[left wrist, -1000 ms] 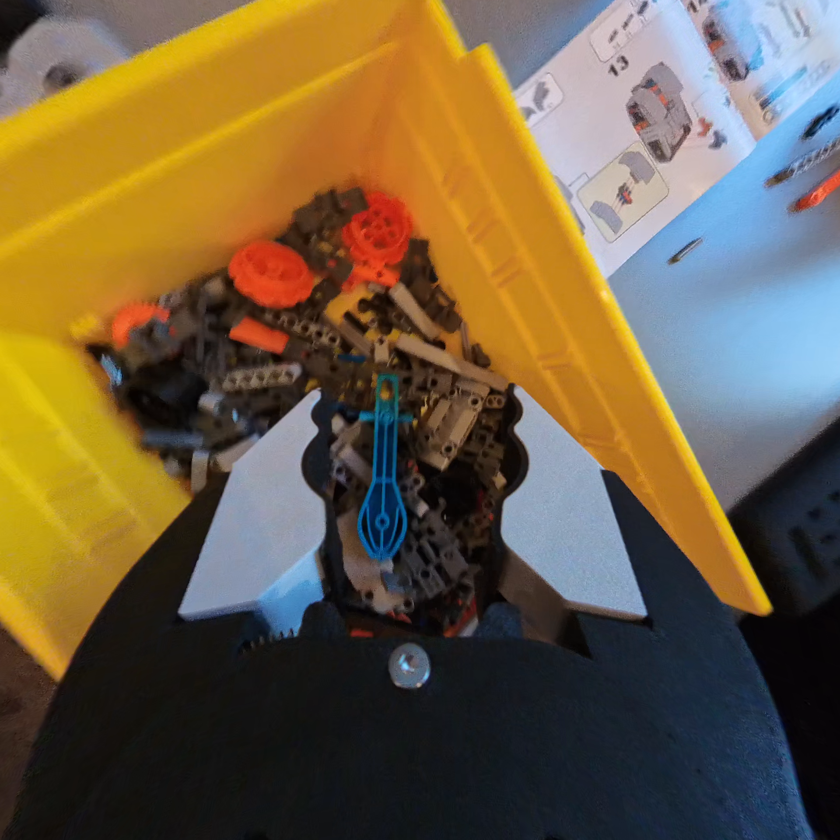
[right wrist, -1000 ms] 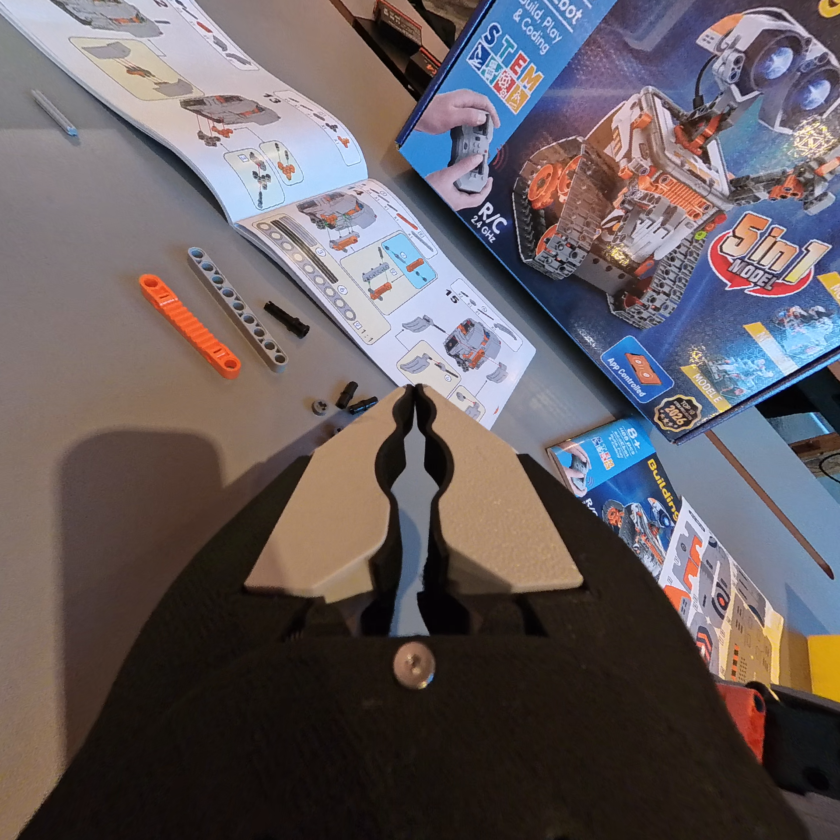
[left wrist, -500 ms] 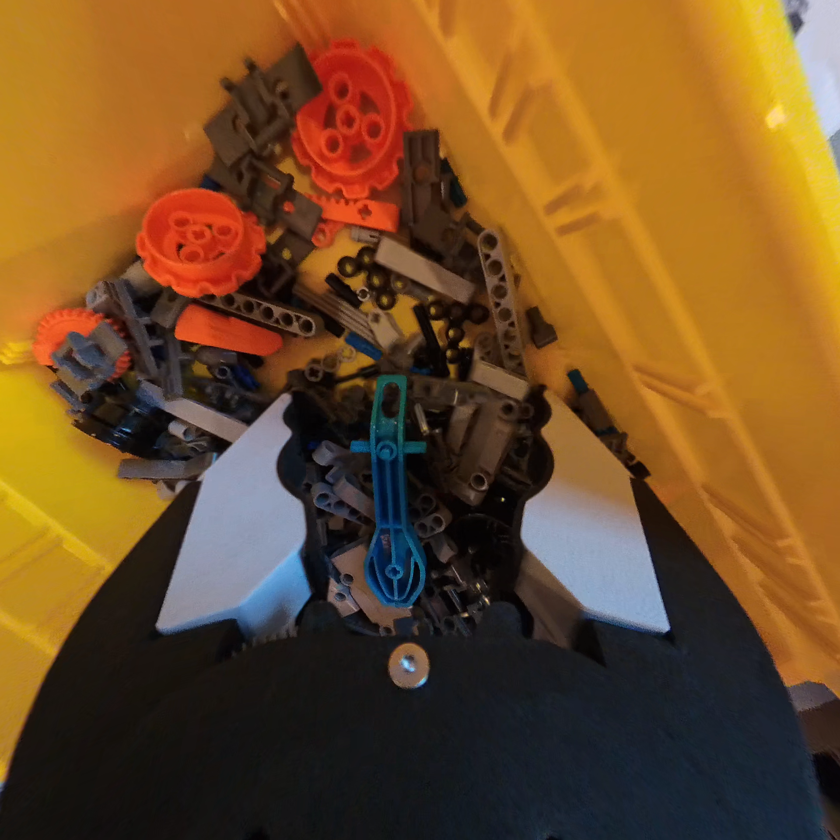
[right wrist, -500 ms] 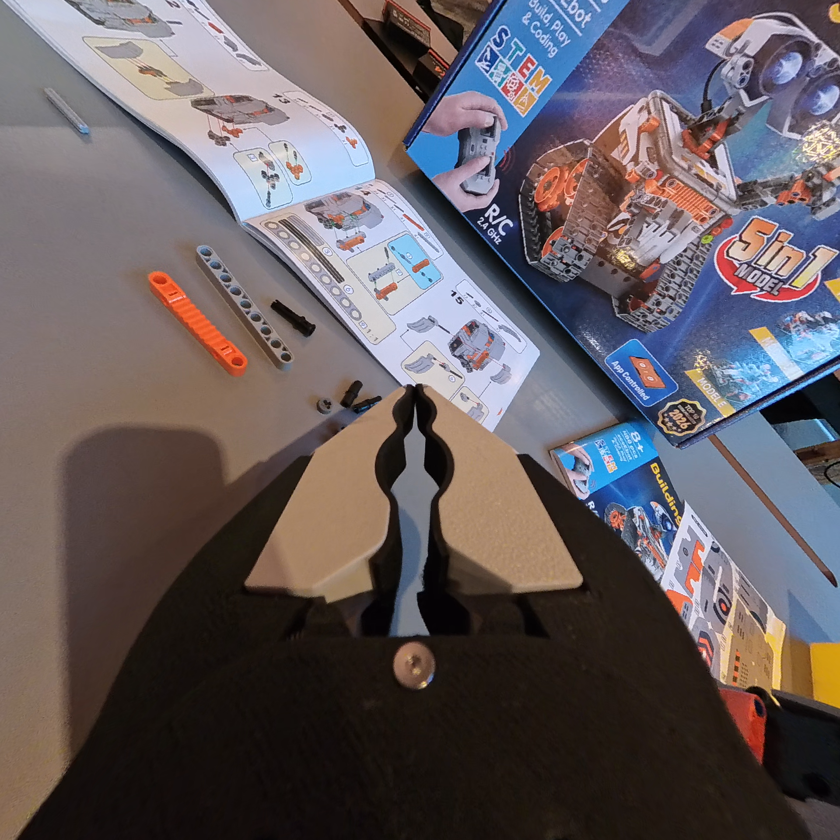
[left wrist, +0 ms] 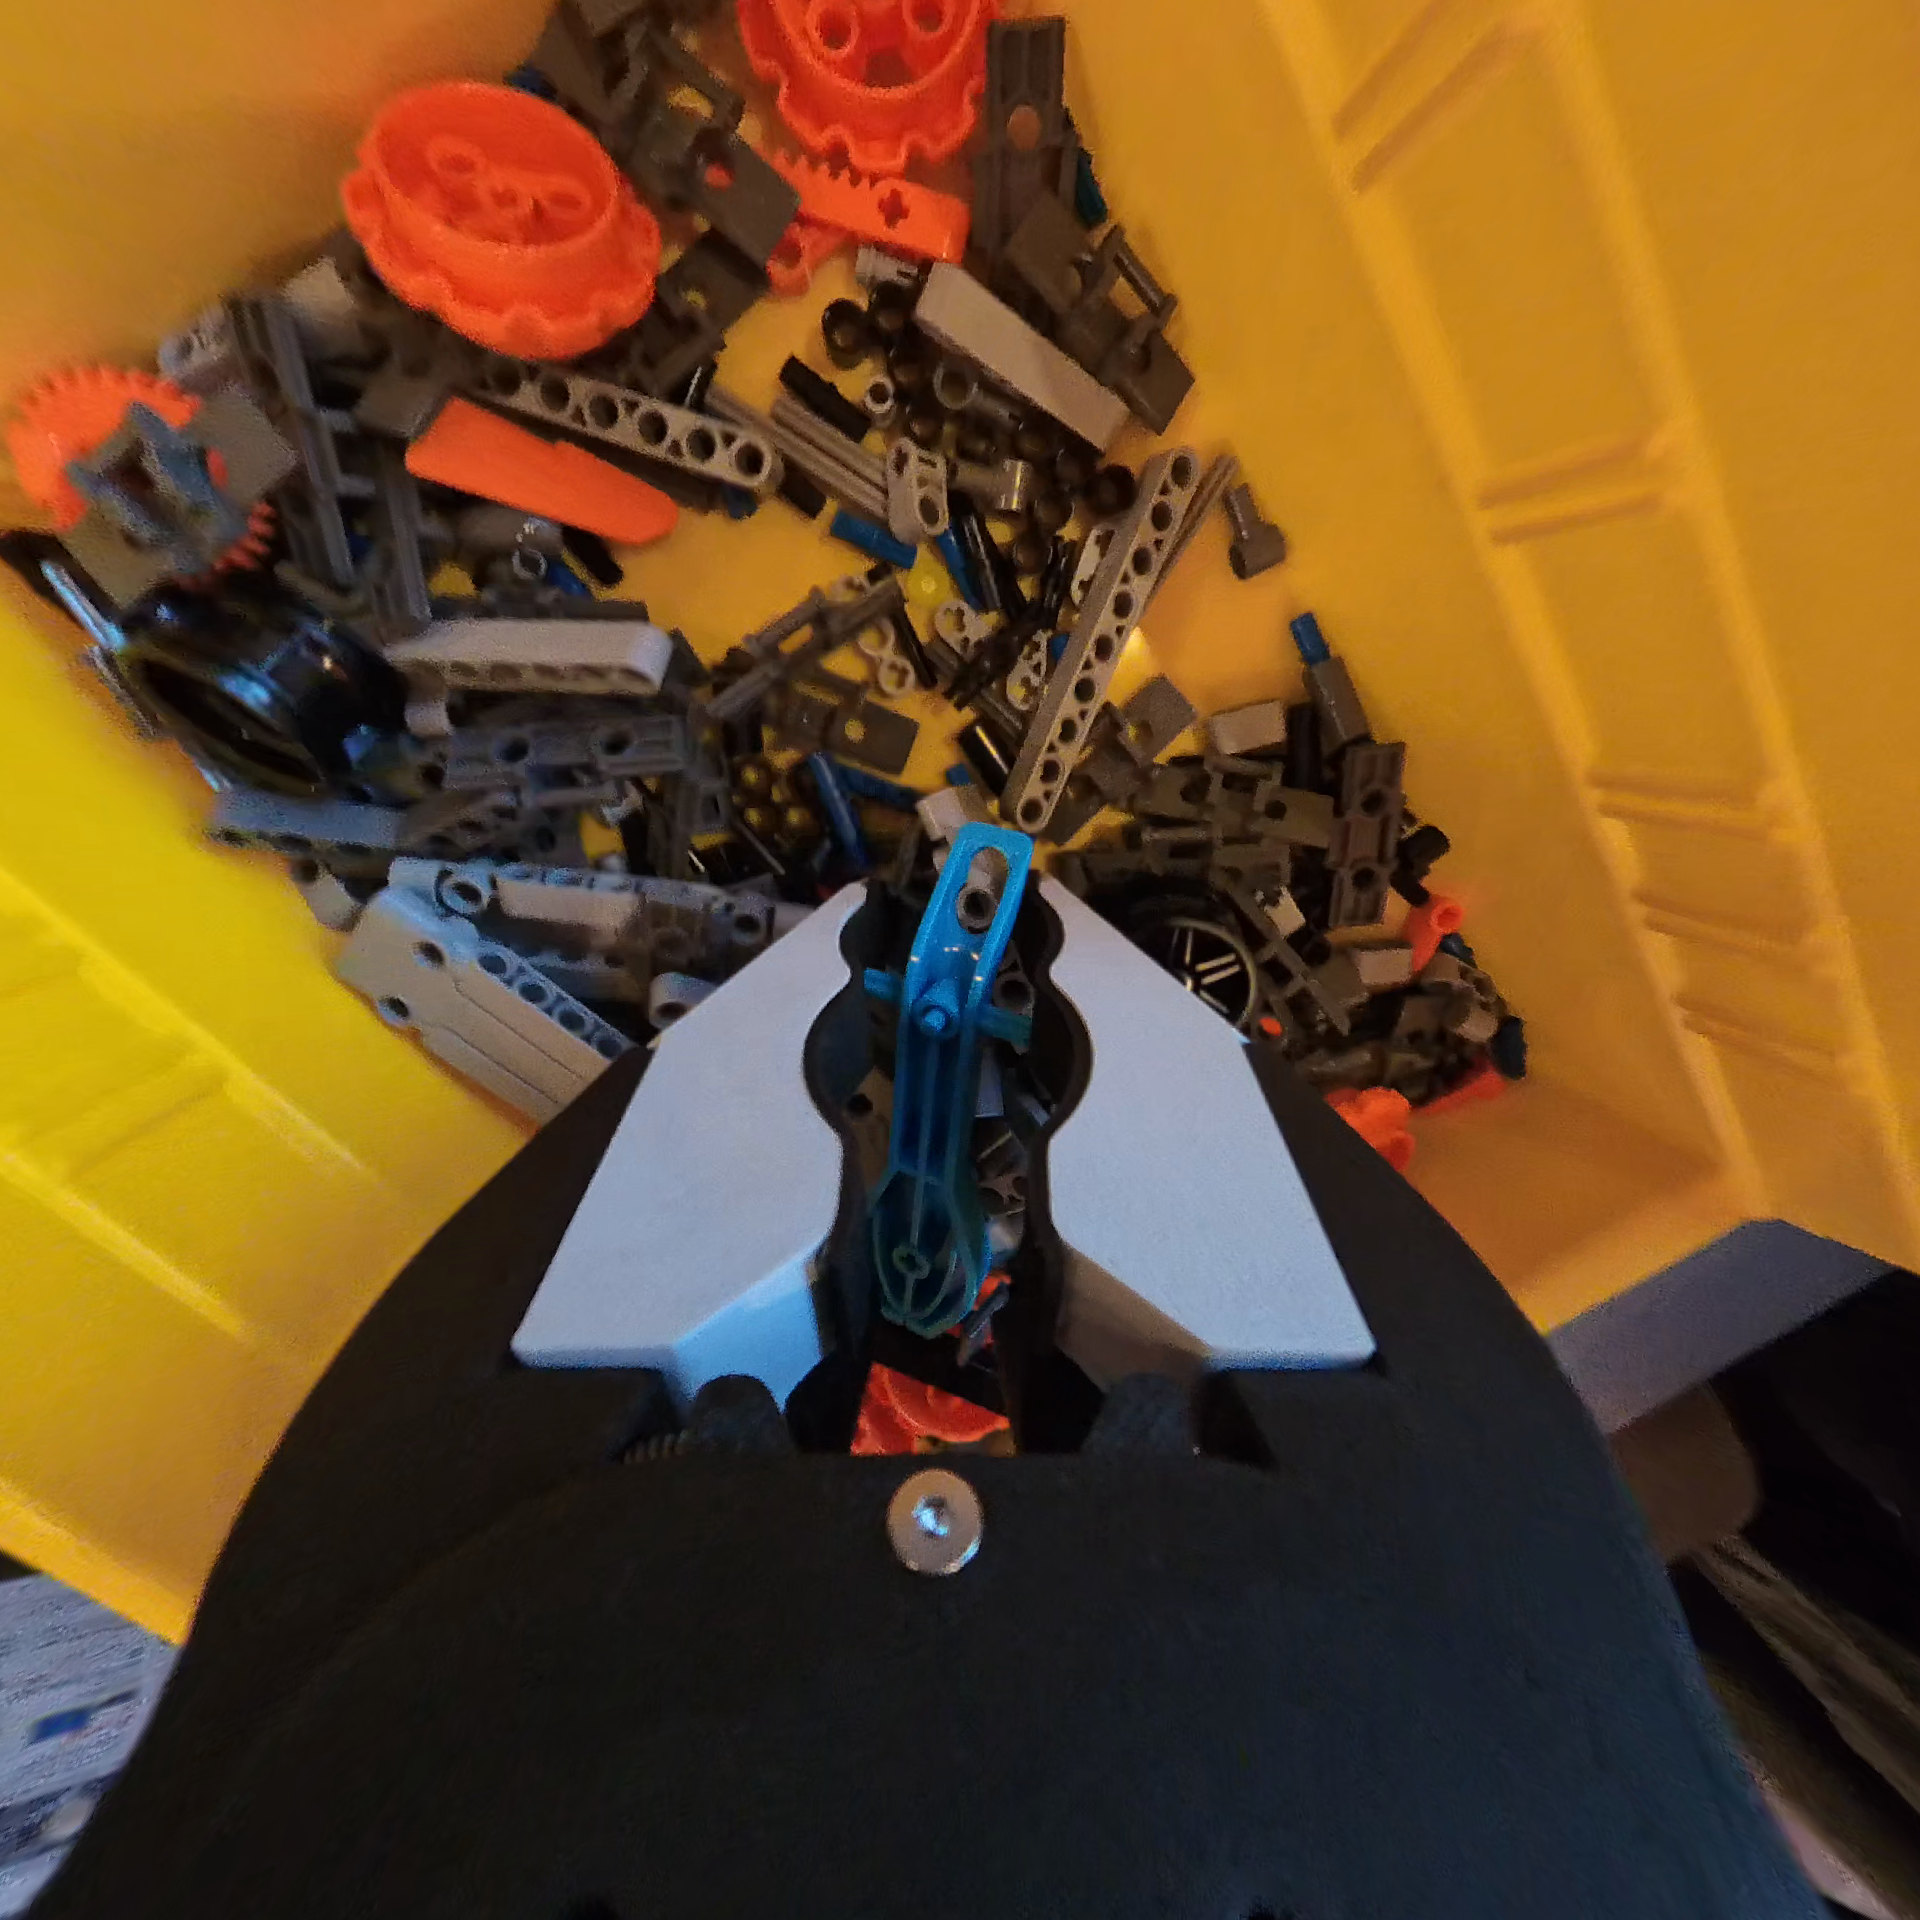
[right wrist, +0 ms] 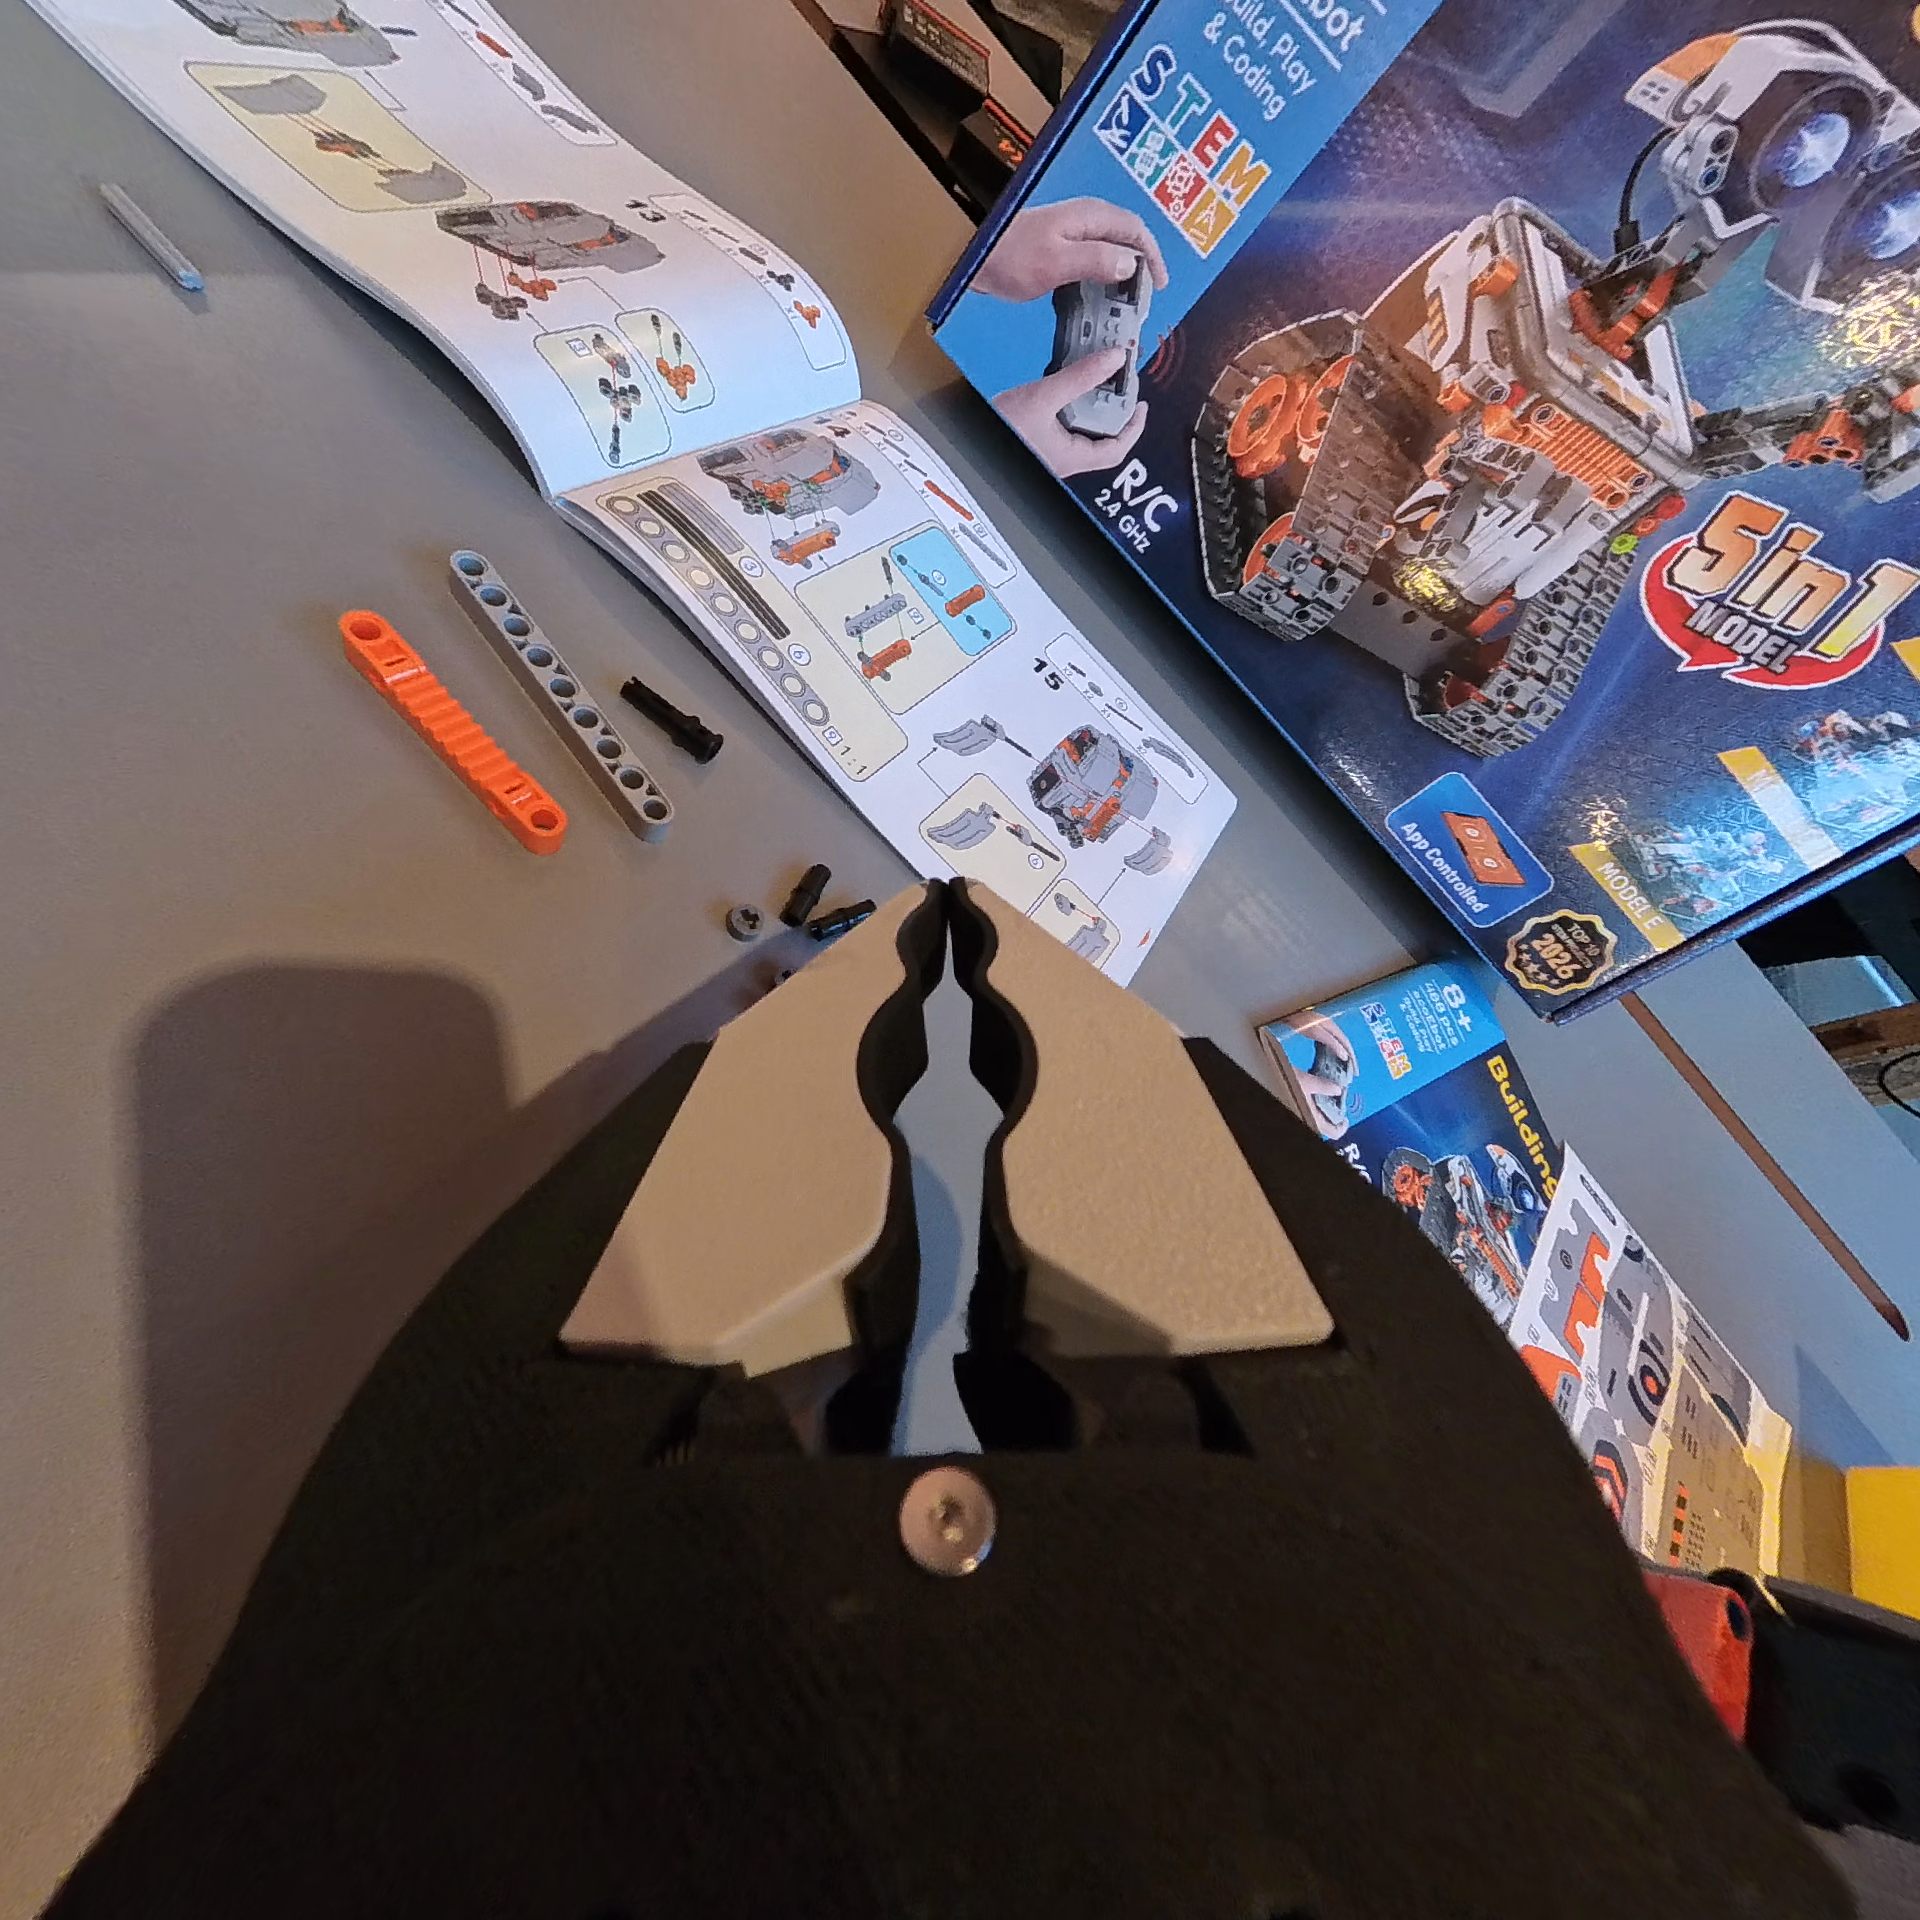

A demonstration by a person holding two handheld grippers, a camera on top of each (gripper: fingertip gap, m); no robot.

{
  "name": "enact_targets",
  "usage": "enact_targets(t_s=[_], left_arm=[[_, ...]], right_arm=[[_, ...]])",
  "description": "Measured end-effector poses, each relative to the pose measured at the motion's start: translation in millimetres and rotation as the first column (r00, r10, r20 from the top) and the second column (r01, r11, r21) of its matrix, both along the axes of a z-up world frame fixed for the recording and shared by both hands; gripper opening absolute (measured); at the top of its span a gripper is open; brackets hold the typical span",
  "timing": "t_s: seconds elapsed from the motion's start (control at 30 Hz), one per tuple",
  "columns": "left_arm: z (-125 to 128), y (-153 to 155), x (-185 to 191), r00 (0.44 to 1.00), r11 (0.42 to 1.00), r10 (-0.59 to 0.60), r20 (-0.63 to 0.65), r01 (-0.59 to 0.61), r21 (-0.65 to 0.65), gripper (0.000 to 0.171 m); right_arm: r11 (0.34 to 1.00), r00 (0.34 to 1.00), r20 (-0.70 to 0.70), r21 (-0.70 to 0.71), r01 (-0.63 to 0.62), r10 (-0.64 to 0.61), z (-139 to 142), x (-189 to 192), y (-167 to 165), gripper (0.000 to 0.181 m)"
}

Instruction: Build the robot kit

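While the left gripper (left wrist: 951, 894) clamps one blue tool (left wrist: 940, 1060) inside the yellow bin (left wrist: 1558, 416), two orange wheels (left wrist: 499, 213) lie far. Right gripper (right wrist: 948, 891), fingers together, empty; far-left lie one orange beam (right wrist: 449, 727), one grey beam (right wrist: 561, 694).

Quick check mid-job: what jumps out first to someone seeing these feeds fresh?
The yellow bin heaped with building parts, two orange wheels on top. The left gripper is closed around a blue tool over the heap. The right gripper is shut and empty above the grey table, beside an open booklet.
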State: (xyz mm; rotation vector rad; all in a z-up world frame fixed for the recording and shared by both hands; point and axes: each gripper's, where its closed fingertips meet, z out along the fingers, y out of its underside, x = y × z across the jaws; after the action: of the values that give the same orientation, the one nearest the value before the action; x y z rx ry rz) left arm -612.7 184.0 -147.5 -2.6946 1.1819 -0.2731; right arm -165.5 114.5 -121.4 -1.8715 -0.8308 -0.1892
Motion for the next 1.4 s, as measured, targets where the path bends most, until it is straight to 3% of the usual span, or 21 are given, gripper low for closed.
enact_targets(t_s=[0.33,0.37,0.43,0.5,0.6,0.7,0.77,0.8,0.9,0.93,0.97,1.07,1.4], left_arm=[[14,-40,-17,0.984,0.988,0.065,0.166,-0.040,-0.147,0.023],[16,-40,-17,0.983,0.987,0.065,0.171,-0.038,-0.155,0.022],[22,-31,-10,0.975,0.986,0.086,0.205,-0.054,-0.159,0.045],[31,-13,1,0.963,0.990,0.096,0.252,-0.067,-0.123,0.039],[33,14,21,0.971,1.000,-0.013,0.237,0.012,0.009,0.040],[19,27,36,0.980,0.984,-0.157,0.119,0.144,0.105,0.060],[8,26,42,0.973,0.970,-0.224,0.059,0.216,0.111,0.063],[2,23,42,0.968,0.964,-0.250,0.028,0.246,0.101,0.061],[-10,25,34,0.950,0.940,-0.294,-0.101,0.307,0.147,0.034],[-10,26,33,0.945,0.932,-0.304,-0.120,0.321,0.168,0.016],[-10,27,31,0.942,0.926,-0.308,-0.135,0.329,0.185,0.011],[-10,26,21,0.950,0.941,-0.279,-0.139,0.300,0.156,0.007],[-1,21,-19,0.999,0.995,-0.024,-0.046,0.029,0.093,0.004]], right_arm=[[1.000,1.000,0.006,-0.013,-0.005,0.005,-3,-1,0,0.000],[1.000,1.000,0.007,-0.012,-0.005,0.005,-3,-1,0,0.000],[1.000,1.000,0.005,-0.011,-0.005,0.005,-3,-2,0,0.000],[1.000,1.000,0.007,-0.015,-0.006,0.006,-4,-2,0,0.000],[1.000,1.000,0.015,-0.017,-0.005,0.006,-5,-2,0,0.000],[1.000,1.000,0.016,-0.018,-0.001,0.001,-5,0,0,0.000],[1.000,1.000,0.011,-0.019,0.002,-0.001,-5,1,0,0.000],[1.000,1.000,0.009,-0.019,0.002,-0.002,-4,1,0,0.000],[1.000,1.000,0.003,-0.019,-0.002,0.002,-4,1,0,0.000],[1.000,1.000,0.002,-0.019,-0.006,0.006,-4,0,-1,0.000],[1.000,1.000,0.004,-0.020,-0.010,0.010,-4,-1,-1,0.000],[1.000,1.000,0.013,-0.023,-0.021,0.022,-5,-4,-2,0.000],[0.999,0.999,0.028,-0.033,-0.035,0.036,-7,-7,-3,0.000]])
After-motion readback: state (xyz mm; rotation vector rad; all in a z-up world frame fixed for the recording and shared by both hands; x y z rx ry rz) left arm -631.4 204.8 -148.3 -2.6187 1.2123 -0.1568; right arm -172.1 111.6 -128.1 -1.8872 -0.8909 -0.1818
